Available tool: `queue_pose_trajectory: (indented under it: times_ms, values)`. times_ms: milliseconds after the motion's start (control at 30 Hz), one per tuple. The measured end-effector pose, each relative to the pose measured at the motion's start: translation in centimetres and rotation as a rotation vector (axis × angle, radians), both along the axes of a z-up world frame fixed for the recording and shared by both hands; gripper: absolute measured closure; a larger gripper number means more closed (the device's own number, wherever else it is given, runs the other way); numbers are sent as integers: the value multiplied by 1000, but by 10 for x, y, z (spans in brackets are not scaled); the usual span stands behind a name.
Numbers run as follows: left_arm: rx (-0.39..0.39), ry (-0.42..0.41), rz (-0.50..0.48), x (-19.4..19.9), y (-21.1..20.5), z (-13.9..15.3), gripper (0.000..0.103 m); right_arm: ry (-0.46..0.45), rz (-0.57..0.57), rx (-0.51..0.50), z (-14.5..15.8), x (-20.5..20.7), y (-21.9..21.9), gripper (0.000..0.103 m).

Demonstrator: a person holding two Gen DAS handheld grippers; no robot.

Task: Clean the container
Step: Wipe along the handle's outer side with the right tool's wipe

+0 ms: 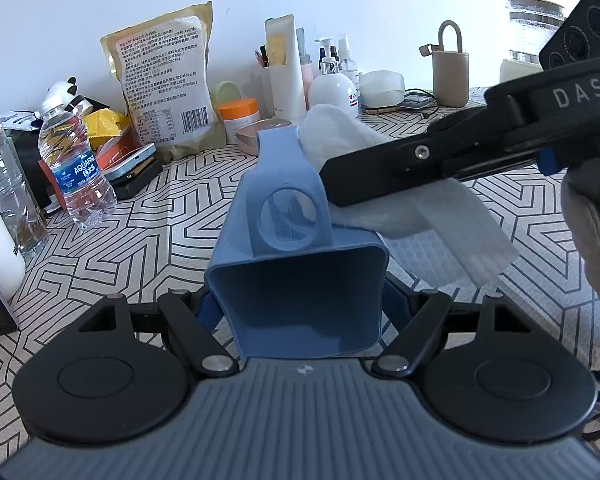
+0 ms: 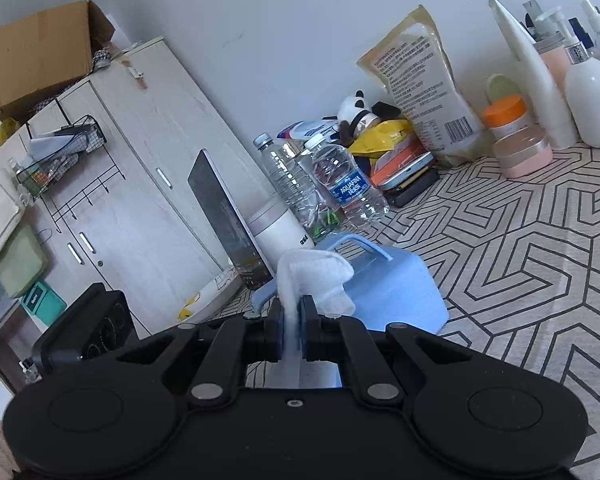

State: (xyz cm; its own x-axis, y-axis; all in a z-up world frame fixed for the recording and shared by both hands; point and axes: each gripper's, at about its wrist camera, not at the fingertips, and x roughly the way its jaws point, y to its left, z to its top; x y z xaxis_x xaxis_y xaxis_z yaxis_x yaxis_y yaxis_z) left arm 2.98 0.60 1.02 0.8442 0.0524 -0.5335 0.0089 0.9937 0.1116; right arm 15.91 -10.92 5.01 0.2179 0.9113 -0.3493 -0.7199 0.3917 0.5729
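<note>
Here, much of the left gripper (image 1: pixel 296 312) is hidden: its own body fills the bottom of the left wrist view, and its blue pads are mostly covered by the container (image 1: pixel 300 280) they clamp, so the jaws stand part closed on its 2 side walls. The container is smooth, matte blue plastic, squarish with rounded corners, its open mouth turned toward the camera and its bottom cut off by the gripper body. A flat strap-like handle (image 1: pixel 288 184) with a round hole rises from its far wall. It is held above the tabletop (image 1: pixel 172 216), near the front edge.

The right gripper (image 2: pixel 291 320) reaches in from the right edge of the left view, seen only from the side. In its own view the jaws are nearly closed, pinching a cloth (image 2: pixel 316 276) between the blue pads. The cloth is white, soft and fuzzy, folded and crumpled at the tip; it lies against the container's outer wall beside the handle, and a loose flap hangs below the jaws. A gloved hand (image 1: pixel 592 224) is cut off at the right edge.

The tabletop cover has a black-and-white geometric line pattern. Along the far edge stand a clear, crinkled water bottle (image 1: pixel 74 168), a printed pouch (image 1: pixel 166 80) and a white pump bottle (image 1: pixel 332 88); small labels are unreadable.
</note>
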Motion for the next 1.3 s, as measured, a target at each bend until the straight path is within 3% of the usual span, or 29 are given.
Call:
queue_pose_trajectory:
  times_ms: [300, 633, 1000, 1300]
  values:
    - [4, 1, 0, -2, -2, 1, 26, 9, -24, -15, 0, 8, 4, 96]
    - [3, 1, 0, -7, -5, 1, 25, 19, 34, -2, -1, 4, 7, 97]
    - [5, 2, -2, -10, -10, 4, 25, 7, -61, -20, -1, 8, -4, 97]
    - [3, 3, -1, -10, -8, 3, 25, 7, 36, -2, -1, -1, 4, 97]
